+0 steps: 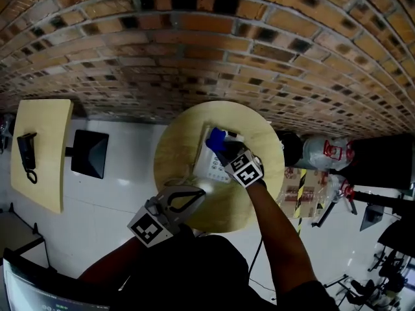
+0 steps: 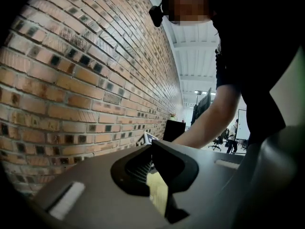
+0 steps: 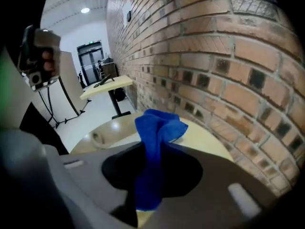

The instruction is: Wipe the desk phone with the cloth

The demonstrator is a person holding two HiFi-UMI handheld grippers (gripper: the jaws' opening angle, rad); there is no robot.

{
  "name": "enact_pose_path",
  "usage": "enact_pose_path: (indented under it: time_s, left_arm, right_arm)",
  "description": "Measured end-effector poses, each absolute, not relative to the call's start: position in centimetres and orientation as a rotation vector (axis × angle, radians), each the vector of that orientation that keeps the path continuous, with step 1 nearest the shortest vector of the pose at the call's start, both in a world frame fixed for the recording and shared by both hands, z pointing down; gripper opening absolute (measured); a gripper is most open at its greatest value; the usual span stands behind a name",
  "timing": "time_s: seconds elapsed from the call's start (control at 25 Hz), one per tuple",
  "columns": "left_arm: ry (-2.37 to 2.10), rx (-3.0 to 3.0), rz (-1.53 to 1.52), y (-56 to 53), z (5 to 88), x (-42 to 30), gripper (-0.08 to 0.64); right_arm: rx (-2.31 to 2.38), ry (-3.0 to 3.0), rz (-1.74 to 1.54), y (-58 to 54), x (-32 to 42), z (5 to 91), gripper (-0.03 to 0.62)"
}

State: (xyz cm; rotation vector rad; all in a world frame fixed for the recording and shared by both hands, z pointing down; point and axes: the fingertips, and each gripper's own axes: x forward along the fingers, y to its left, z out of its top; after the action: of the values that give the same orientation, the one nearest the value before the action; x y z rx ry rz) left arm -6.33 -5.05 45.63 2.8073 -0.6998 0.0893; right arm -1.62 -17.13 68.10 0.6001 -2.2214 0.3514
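While the right gripper (image 3: pixel 152 175) reaches out over the round pale wooden table (image 1: pixel 175 148), its jaws are drawn in tight on a bright blue cloth (image 3: pixel 159 125). They stand only a little apart, as far as the pinched fabric lets them. The cloth runs up between the two pads as a narrow bunched strip and spreads into a crumpled tuft beyond the tips.

Seen from the head view, that tuft sits over the far end of the pale grey desk phone (image 1: pixel 211 164), the end nearest the red-brown brick wall (image 1: pixel 194 44). The gripper comes at it from the person's right, with its black-and-white marker cube (image 1: pixel 245 169) just behind the jaws. Whether the cloth presses on the phone or hangs just above it cannot be told.

The phone lies flat on the table, slightly toward the wall from the middle, its long side running away from the person. It is a light rectangular body with what look like rows of small keys on its face; finer detail is too small to make out.

The left gripper (image 1: pixel 198 193) is held at the near edge of the table, just short of the phone — its jaws are brought together at the tips, with nothing between them.
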Motion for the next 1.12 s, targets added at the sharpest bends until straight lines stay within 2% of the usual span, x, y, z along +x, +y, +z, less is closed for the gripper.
enact_pose_path:
  time_s: [0.24,0.48,0.68,0.88,1.12]
  left_arm:
    - [-0.736,2.780,0.085,-5.2,45.7,-7.6,-0.012]
    - [-0.732,2.859,0.109,-5.7,45.8,-8.1,-0.012]
    - [-0.718,2.784,0.097,-6.0,46.0,-7.3,-0.012]
    - [-0.658,2.784,0.120,-5.6,46.2,-5.6,-0.012]
    - [-0.563,2.883,0.127,-4.6,45.8,-3.4,-0.012]
  right_arm:
    - [0.597,-2.126,0.250,-22.6,-4.7,68.2,0.092]
    - [0.357,-2.166,0.109,-11.8,-9.3,69.6,0.092]
    - [0.236,-2.129,0.217,-3.2,-8.6,73.7,0.092]
    - [0.434,-2.151,0.386,-3.3,-2.9,73.3,0.092]
    - [1.045,-1.961,0.719,-8.6,14.3,76.0,0.093]
